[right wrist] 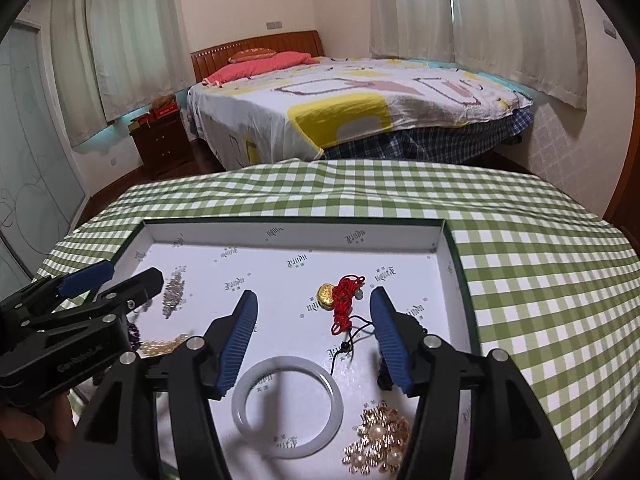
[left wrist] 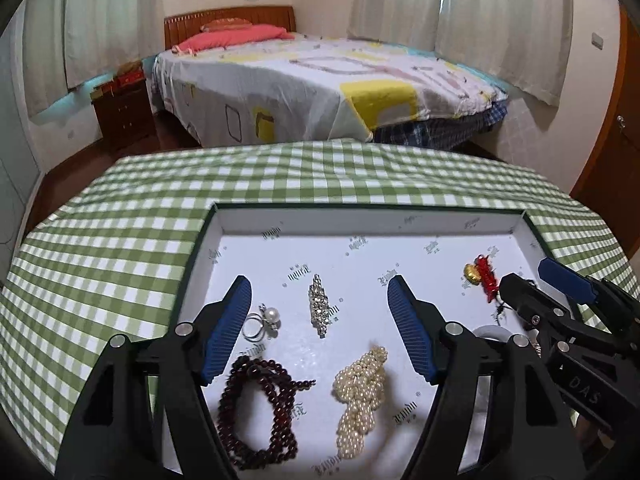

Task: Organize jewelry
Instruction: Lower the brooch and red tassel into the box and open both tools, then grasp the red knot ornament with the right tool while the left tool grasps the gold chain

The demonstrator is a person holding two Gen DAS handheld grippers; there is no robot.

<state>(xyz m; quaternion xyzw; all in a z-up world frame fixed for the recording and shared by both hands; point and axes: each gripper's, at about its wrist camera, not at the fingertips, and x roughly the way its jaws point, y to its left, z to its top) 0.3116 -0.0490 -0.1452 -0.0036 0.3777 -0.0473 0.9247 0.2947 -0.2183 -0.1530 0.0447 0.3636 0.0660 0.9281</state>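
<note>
Hovering released over the tray (left wrist: 360, 222), the left hand-held gripper (left wrist: 320, 330) has the crystal brooch (left wrist: 320, 306) between its blue pads, pearl necklace (left wrist: 362, 396) at 6 o'clock. Right hand-held gripper (right wrist: 312, 340) is released too, white bangle (right wrist: 288, 406) at its 6 o'clock, touching nothing.

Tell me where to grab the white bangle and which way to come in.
Pinch the white bangle across its rim at the near-left arc, one finger inside the ring, one outside, descending from above. It lies flat in the tray, and the gold brooch crowds its right side.
</note>
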